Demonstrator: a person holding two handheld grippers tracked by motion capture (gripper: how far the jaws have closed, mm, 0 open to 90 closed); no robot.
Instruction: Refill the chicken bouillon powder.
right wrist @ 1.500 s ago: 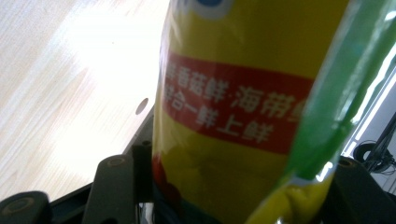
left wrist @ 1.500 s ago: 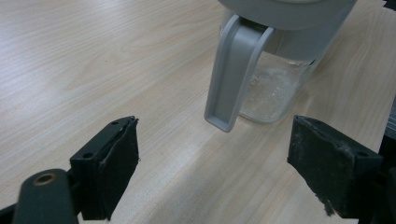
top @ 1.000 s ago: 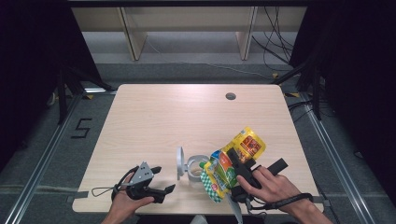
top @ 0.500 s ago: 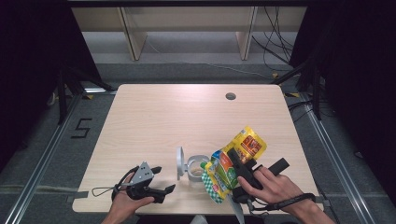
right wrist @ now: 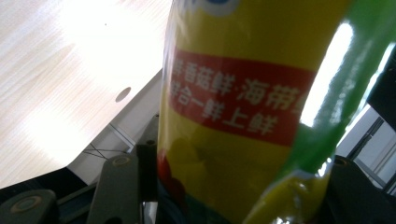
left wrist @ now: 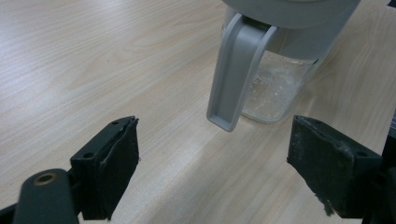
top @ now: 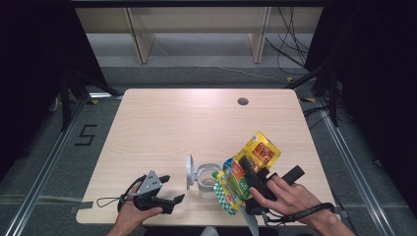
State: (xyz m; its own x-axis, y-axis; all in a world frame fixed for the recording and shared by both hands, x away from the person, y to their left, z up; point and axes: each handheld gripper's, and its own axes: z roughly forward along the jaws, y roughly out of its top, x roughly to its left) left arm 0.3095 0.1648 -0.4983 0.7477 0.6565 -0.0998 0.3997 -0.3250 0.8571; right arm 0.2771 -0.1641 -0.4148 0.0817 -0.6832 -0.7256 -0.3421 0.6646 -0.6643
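We count two hand-held grippers, one clear jar and what look like two snack packets on the desk (top: 162, 128). Our left hand-held gripper (top: 169, 189) rests near the front edge of the desk with its jaws spread wide and nothing between them; in the left gripper view the jar (left wrist: 280, 70) stands just ahead of them, upright, with a grey collar and a grey latch arm hanging down its side. The jar's lid (top: 189, 171) is swung open and stands on edge beside the mouth; we see some pale residue on the glass near its bottom, but cannot tell what it is. Our right hand-held gripper (top: 246, 172) grips the yellow packet (top: 259, 152), which is tilted up just right of the jar; in the right gripper view the packet fills the gap between the jaws. A green and orange packet (top: 231, 189) lies pressed against it, touching the jar's right side.
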